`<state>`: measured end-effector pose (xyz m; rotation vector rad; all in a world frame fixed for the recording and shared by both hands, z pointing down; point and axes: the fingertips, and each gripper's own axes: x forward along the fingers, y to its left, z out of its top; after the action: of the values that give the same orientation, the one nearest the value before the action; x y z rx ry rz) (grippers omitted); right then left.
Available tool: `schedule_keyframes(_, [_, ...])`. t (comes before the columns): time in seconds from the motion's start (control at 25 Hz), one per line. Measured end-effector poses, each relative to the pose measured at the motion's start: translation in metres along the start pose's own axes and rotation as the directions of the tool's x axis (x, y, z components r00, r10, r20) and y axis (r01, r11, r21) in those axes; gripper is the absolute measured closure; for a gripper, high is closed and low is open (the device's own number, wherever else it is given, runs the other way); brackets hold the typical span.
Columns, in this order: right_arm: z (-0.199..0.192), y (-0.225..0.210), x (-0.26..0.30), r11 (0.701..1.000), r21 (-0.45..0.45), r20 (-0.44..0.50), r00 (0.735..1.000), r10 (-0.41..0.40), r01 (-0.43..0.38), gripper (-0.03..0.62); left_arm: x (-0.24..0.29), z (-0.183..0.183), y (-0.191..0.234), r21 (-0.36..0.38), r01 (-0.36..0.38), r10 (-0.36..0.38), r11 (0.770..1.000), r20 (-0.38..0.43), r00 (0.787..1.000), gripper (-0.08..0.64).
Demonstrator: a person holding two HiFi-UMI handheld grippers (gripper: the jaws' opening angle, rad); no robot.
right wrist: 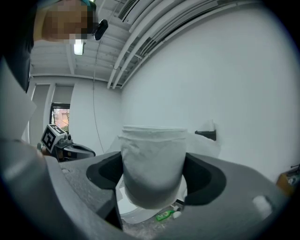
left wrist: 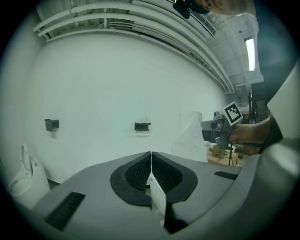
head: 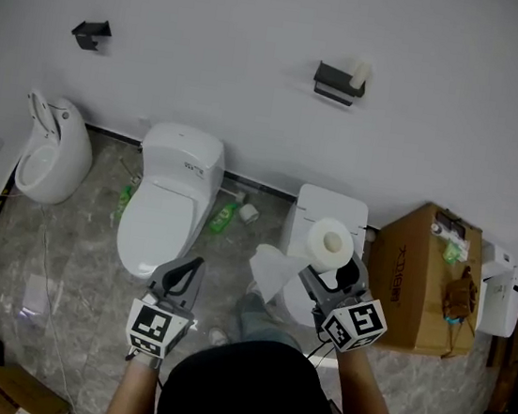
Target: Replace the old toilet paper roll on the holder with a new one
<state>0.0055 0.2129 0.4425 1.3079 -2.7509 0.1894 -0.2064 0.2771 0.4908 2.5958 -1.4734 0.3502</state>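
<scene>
Black wall holder (head: 337, 82), white toilet (head: 169, 208), cardboard box (head: 415, 279), green bottle (head: 223, 218)

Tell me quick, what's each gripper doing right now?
Left gripper: closed on a thin white slip.
Right gripper: holding the toilet paper roll.

No text is legible in any view. Dark print runs along the side of the cardboard box (head: 402, 268) (letters turned sideways, too small to read). A small dark mark on the front of the toilet cistern (head: 183, 152) likewise cannot be made out.
</scene>
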Motion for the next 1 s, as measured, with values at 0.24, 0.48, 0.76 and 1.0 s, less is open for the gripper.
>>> schedule_keyframes(0.24, [0.004, -0.048, 0.052, 1.0, 0.019, 0.006, 1.0, -0.006, 0.005, 0.207, 0.056, 0.005, 0.031, 0.012, 0.0, 0.0, 1.0, -0.03, 1.0, 0.545])
schedule_keyframes(0.48, [0.015, -0.11, 0.11, 1.0, 0.026, -0.005, 1.0, 0.003, -0.003, 0.207, 0.13, 0.033, 0.064, 0.011, -0.009, 0.009, 1.0, -0.04, 0.999, 0.545])
schedule_keyframes(0.76, [0.035, -0.185, 0.158, 0.999, 0.042, -0.013, 1.0, -0.012, 0.013, 0.207, 0.21, 0.066, 0.077, 0.019, -0.005, 0.005, 1.0, -0.045, 0.999, 0.545])
schedule_keyframes(1.0, [0.042, -0.23, 0.18, 0.997, 0.074, -0.01, 1.0, -0.023, 0.024, 0.207, 0.261, 0.083, 0.082, 0.023, -0.023, 0.025, 0.999, -0.065, 0.998, 0.545])
